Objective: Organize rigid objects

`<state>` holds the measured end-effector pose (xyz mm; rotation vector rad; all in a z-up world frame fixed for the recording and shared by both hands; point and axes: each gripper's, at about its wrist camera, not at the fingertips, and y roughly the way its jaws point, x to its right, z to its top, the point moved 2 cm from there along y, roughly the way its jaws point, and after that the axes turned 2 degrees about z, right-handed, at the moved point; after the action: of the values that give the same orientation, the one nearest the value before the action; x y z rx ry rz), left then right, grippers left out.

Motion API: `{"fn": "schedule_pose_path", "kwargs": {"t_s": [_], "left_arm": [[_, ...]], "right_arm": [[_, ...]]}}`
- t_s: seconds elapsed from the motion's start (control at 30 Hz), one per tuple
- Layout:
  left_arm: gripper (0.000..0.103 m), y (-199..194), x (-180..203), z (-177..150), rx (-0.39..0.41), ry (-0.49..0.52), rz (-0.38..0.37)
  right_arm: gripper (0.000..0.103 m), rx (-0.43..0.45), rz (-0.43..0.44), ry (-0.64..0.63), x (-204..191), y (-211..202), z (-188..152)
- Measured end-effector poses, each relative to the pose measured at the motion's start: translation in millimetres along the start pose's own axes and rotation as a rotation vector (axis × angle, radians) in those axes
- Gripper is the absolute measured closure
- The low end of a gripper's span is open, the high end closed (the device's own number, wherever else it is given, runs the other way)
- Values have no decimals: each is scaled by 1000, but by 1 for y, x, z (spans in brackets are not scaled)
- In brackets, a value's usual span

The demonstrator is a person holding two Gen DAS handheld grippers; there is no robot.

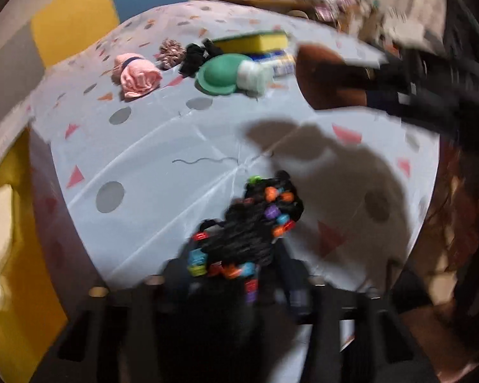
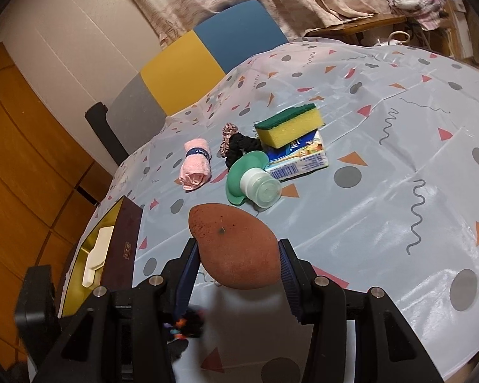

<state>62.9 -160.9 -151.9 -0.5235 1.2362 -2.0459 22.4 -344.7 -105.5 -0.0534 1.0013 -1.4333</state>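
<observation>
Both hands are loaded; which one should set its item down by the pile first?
Probably right. Its gripper holds the brown sponge just short of the pile, nearest the green cap. The left gripper, holding beaded hair ties, is farther back.

**Items clustered at the far side of the table**

On the table [image 2: 399, 191], the sponge [image 2: 287, 126] rests on the carton [image 2: 303, 159]. At the carton's 8 o'clock lies the capped bottle [image 2: 255, 185], touching it. Scrunchies [image 2: 239, 142] sit at the bottle's 11 o'clock, the rolled towel [image 2: 196, 167] at its 9 o'clock, apart. An open box [image 2: 124, 249] sits at the table's 8 o'clock edge.
</observation>
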Motion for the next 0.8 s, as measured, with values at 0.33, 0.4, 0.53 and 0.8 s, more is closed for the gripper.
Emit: {"fn": "schedule_pose_path", "kwargs": {"t_s": [0.33,0.4,0.53,0.8], "left_arm": [[68,-60,-35,6,190,-197,-103],[68,-75,-56,3,218,-261,-86],[67,-98,-110,-15,250,-421,-35],[67,-101,-206,-74,149,-633,124]], "right_arm": [[54,-7,2,-24,-9,-2,0],[54,-13,8,-35,-15,0,0],[54,-31,30,-73,-36,5,-1],[54,-79,100,-173,-98,24,-3]]}}
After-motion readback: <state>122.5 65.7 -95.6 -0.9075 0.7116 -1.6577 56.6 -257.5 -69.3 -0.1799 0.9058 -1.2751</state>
